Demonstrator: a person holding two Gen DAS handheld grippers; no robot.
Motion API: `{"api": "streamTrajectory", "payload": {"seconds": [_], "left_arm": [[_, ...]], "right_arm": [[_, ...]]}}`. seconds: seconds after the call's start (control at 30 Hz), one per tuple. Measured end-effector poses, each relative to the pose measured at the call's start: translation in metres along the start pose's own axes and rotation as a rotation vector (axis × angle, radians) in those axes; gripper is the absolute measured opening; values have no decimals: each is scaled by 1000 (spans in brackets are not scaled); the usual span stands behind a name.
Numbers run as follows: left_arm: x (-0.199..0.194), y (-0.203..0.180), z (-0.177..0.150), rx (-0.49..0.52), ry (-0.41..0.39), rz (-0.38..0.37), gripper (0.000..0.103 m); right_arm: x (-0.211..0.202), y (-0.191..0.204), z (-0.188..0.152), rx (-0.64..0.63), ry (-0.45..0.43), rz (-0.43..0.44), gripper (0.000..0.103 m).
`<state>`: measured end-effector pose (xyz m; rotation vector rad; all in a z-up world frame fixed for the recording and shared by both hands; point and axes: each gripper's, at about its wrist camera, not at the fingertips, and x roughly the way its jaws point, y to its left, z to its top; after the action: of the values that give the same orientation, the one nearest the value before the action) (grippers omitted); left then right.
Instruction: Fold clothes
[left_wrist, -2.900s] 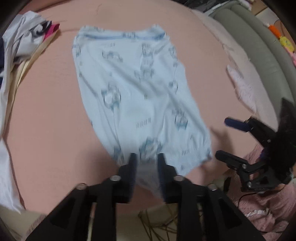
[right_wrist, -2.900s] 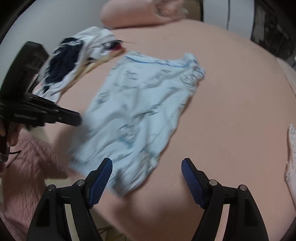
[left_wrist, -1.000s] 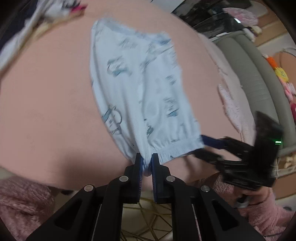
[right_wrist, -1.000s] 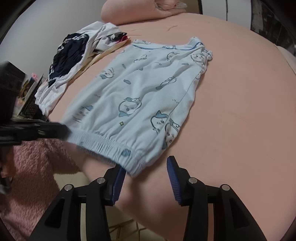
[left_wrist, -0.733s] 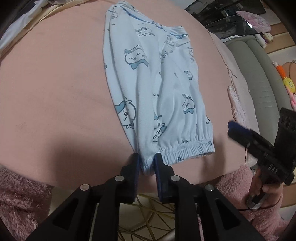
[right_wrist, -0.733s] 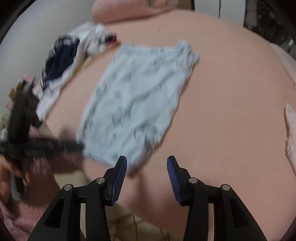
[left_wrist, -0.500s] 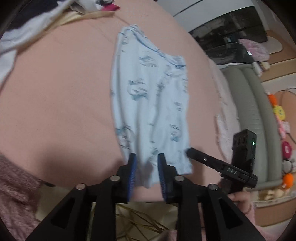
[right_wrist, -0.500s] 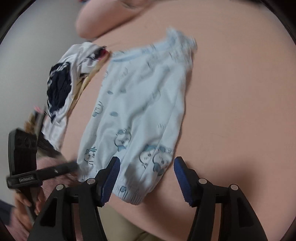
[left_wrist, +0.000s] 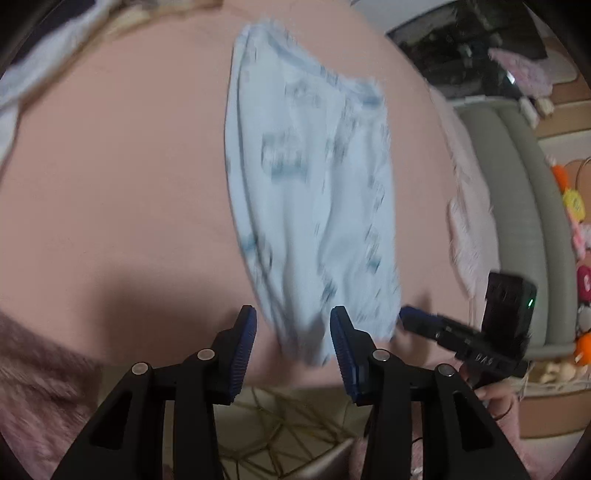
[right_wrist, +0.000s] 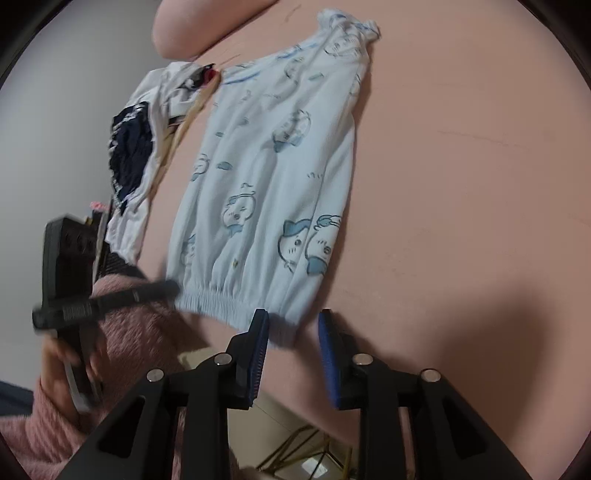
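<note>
Since a second ago the left gripper (left_wrist: 293, 332) has let go of the waistband corner it had pinched, and its jaws are opening; in the left wrist view the near hem of the pale blue printed garment (left_wrist: 314, 192) is seen between the parted pads without being pressed. That garment is spread flat on the pink bed cover (left_wrist: 118, 177), though blurred here. At the right the right gripper (left_wrist: 410, 317) is held just beside the hem's far corner.

From the right wrist view, the right gripper (right_wrist: 293, 332) is seen with jaws closing around the elastic waistband corner of the garment (right_wrist: 273, 177); the pads are not yet pressed on it. A heap of other clothes (right_wrist: 147, 147) is seen at the bed's left edge, and the left gripper (right_wrist: 162, 288) is held by a hand in a pink fluffy sleeve (right_wrist: 122, 332).
</note>
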<state>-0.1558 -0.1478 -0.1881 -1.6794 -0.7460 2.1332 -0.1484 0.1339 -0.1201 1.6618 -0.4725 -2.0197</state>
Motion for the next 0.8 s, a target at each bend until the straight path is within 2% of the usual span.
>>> {"api": "streamTrajectory", "payload": {"seconds": [0.07,0.17,0.27,0.4,0.5,0.63,0.67,0.7,0.73,0.77,0.8], "left_arm": [[-9,3,30,19,-73,45,53],[-3,21,78,15,-121,88,53],[22,33,122,-18,-132,83,53],[44,50,155,-57,-167,54,53],[57,49,167,-34,-192,18,53],[68,41,179,39,-192,-7,52],[70,37,180,56,-191,-1,43],[73,33,182,76,-182,8,12],[77,30,184,98,-164,16,3],[79,27,186,121,-146,24,3],[80,21,188,151,-134,27,3]], "right_arm": [[-19,-3,18,-3,-84,-37,30],[-35,-27,66,69,-245,-54,58],[-29,-60,120,176,-301,9,59],[2,-90,171,272,-289,50,59],[29,-102,194,318,-261,111,61],[42,-96,214,285,-298,152,61],[47,-93,219,272,-291,159,58],[51,-89,223,258,-288,169,51],[51,-88,224,256,-291,173,42],[49,-89,223,260,-297,172,17],[48,-90,222,264,-302,172,12]]}}
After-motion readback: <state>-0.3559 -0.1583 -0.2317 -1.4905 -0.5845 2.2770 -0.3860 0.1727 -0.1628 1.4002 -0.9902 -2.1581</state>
